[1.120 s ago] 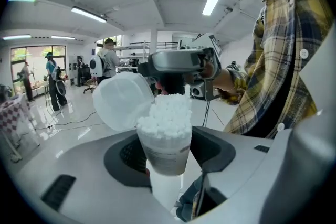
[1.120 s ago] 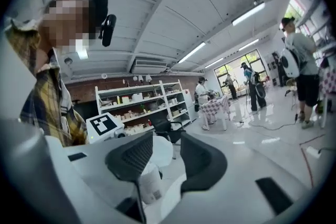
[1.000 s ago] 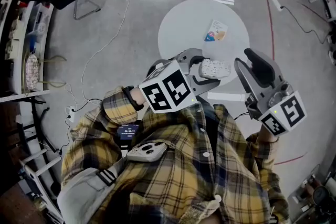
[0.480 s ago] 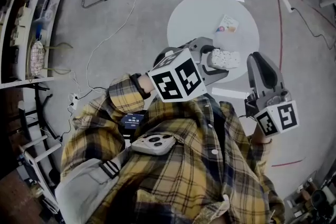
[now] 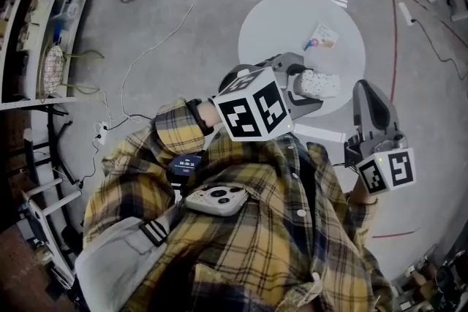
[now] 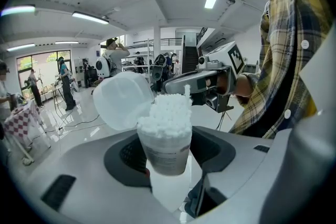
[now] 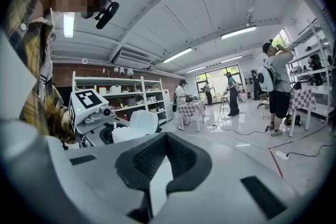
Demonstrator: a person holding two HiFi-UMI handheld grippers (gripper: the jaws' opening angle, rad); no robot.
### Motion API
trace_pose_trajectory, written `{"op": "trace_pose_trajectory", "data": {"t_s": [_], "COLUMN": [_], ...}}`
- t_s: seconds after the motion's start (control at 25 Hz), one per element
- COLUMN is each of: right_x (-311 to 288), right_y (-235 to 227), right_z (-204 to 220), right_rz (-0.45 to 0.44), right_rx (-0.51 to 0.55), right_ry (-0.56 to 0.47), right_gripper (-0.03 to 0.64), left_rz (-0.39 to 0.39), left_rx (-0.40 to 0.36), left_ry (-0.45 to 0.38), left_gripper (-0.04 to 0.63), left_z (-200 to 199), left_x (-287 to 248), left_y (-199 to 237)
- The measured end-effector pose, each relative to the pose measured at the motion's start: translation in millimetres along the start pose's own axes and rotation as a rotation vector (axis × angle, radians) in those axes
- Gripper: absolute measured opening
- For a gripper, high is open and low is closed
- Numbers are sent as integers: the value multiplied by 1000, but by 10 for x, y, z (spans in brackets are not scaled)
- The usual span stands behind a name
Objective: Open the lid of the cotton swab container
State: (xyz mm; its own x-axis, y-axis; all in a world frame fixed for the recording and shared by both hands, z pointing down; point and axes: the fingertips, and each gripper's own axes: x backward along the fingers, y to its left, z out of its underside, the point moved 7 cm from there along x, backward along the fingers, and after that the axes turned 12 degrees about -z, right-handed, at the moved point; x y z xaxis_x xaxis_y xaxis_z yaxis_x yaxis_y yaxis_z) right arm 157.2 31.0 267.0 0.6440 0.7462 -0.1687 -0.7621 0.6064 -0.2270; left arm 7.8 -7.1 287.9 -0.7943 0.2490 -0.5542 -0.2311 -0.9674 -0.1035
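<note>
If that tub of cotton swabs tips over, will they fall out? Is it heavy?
Probably light: the tub looks like thin plastic, and it is full of fluffy swabs. It may squash if the left gripper squeezes hard. With the lid flipped open and swabs poking above the rim, tipping would likely spill some.

An open gap lies between the left tongs (image 5: 307,86), clamped round the swab container (image 6: 164,139), and the right tongs (image 5: 368,91), whose jaws have just been closing and meet on nothing. The flipped-back lid (image 6: 123,99) juts from the side of the mouth away from the right tongs, leaving the swab tips (image 6: 170,112) bare from above. Below, the round bench (image 5: 278,33) carries only a small packet (image 5: 322,36) near its far edge.
</note>
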Motion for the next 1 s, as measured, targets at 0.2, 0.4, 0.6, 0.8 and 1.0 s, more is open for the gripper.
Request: {"op": "trace_pose_trajectory", "data": {"t_s": [0.2,0.4,0.6,0.8,1.0], "right_x": [-17,-36,-46,-58,-64], "right_y": [55,39,43,53,12], "right_z": [-33,-6,13,41,58], "right_rz": [-17,-25,-33,-39,-45], "right_rx": [21,19,14,8,4], "right_ry": [25,21,20,18,18], "right_gripper": [15,17,17,15,15], "left_rz": [14,31,34,40,42], "left_rx": [-16,-38,-45,-45,-47], "left_ry": [8,24,33,38,39], "left_gripper": [242,242,242,241,241], "left_z": [-45,-51,-68,-51,-57], "left_x": [30,6,7,2,-48], "left_y": [-29,-48,-43,-65,-65]}}
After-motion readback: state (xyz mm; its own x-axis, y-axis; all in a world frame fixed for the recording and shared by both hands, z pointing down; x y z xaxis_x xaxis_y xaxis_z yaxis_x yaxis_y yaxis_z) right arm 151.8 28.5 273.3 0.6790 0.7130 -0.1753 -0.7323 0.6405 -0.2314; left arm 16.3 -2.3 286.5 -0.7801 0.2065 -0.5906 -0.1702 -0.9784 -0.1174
